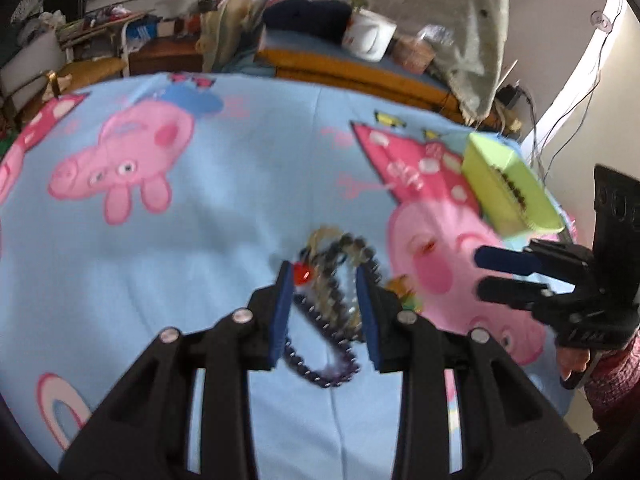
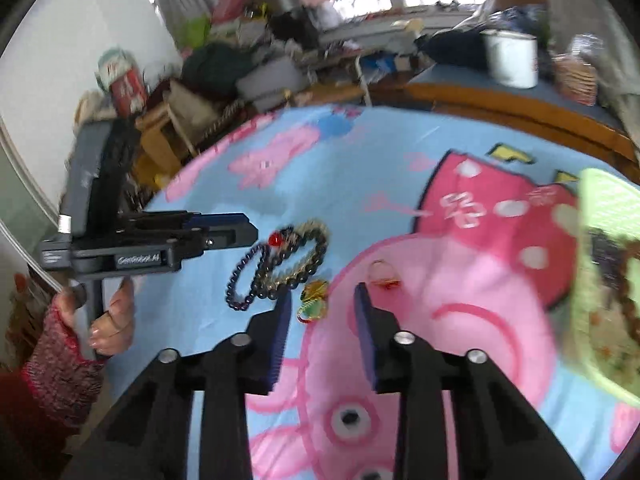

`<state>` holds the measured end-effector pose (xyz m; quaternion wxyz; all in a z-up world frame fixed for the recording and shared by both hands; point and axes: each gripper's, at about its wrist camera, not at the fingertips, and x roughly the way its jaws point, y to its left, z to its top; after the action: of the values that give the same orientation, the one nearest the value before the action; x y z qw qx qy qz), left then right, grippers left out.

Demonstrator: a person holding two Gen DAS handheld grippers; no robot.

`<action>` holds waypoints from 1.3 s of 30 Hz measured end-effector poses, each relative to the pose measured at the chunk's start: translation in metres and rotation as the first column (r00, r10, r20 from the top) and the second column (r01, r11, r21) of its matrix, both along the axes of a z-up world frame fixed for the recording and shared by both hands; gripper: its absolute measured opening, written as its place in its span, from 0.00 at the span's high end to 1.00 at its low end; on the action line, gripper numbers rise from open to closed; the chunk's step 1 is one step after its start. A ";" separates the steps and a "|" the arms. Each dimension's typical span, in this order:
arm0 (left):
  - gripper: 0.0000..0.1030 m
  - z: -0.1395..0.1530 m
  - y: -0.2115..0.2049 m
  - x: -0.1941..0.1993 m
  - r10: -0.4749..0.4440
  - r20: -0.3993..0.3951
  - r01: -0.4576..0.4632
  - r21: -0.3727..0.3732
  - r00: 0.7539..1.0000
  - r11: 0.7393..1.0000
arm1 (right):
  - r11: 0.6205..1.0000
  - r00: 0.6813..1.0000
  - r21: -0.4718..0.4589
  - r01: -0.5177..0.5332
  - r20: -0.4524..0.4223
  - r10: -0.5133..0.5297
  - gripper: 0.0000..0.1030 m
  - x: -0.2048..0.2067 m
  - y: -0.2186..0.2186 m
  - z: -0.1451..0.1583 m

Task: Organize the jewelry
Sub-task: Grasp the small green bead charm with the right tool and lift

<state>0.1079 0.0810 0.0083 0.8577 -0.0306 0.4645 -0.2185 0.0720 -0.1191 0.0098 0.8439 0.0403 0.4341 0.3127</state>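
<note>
Nearest in the left wrist view, the left gripper (image 1: pixel 326 276) has its blue-padded jaws moderately apart, hovering over a tangled heap of dark beaded bracelets (image 1: pixel 330 308) that lies on a light blue cartoon-pig blanket (image 1: pixel 200 240). Nothing is clamped between the pads. A bright red bead (image 1: pixel 302 274) sits at the heap's left edge, close to the left pad.

In the right wrist view, the right gripper (image 2: pixel 322 300) also has its jaws moderately apart and holds nothing. Between its fingertips, on the blanket, lies a small gold and green ornament (image 2: pixel 314 300). Just beyond the right fingertip rests a small ring with a red stone (image 2: pixel 384 276). The bracelet heap lies to the left, near the ornament.

Farther off at the blanket's right edge stands a lime green open box (image 1: pixel 508 184) with dark beads inside. Beyond the blanket, a white enamel mug (image 2: pixel 512 58) stands on a cluttered wooden-edged surface.
</note>
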 end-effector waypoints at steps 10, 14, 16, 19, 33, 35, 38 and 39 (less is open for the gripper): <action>0.71 -0.022 -0.022 -0.035 -0.148 -0.047 0.151 0.073 0.988 0.986 | 0.994 0.993 -0.068 -0.083 -0.096 0.076 1.00 -0.015 0.008 -0.023; 0.71 -0.009 -0.009 -0.067 -0.179 0.001 0.178 0.082 0.984 0.981 | 0.994 0.995 -0.070 -0.085 -0.066 0.080 1.00 -0.047 -0.015 -0.017; 0.71 0.001 0.000 -0.065 -0.159 0.042 0.155 0.072 0.986 0.985 | 0.995 0.999 -0.084 -0.045 -0.030 0.043 1.00 -0.046 -0.018 -0.014; 0.70 0.017 0.007 -0.045 -0.112 0.094 0.106 0.069 0.989 0.992 | 0.997 1.000 -0.079 -0.018 -0.001 0.018 1.00 -0.037 -0.014 -0.011; 0.86 -0.022 -0.006 0.019 -0.170 0.015 0.168 0.093 0.985 0.981 | 0.976 0.996 -0.206 -0.065 0.047 0.077 1.00 -0.009 0.036 -0.027; 0.86 -0.018 -0.004 0.008 -0.179 0.036 0.175 0.096 0.983 0.980 | 0.973 0.996 -0.225 -0.045 0.061 0.061 1.00 -0.020 0.022 -0.026; 0.86 -0.008 -0.001 -0.011 -0.181 0.086 0.171 0.112 0.980 0.979 | 0.964 0.994 -0.267 -0.011 0.102 0.040 1.00 -0.043 0.003 -0.026; 0.86 -0.003 0.001 -0.016 -0.182 0.103 0.170 0.111 0.978 0.979 | 0.961 0.993 -0.277 0.006 0.117 0.028 1.00 -0.051 -0.005 -0.026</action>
<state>0.0915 0.0817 0.0048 0.8602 0.0666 0.4269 -0.2711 0.0211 -0.1246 -0.0162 0.8640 -0.0992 0.4222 0.2556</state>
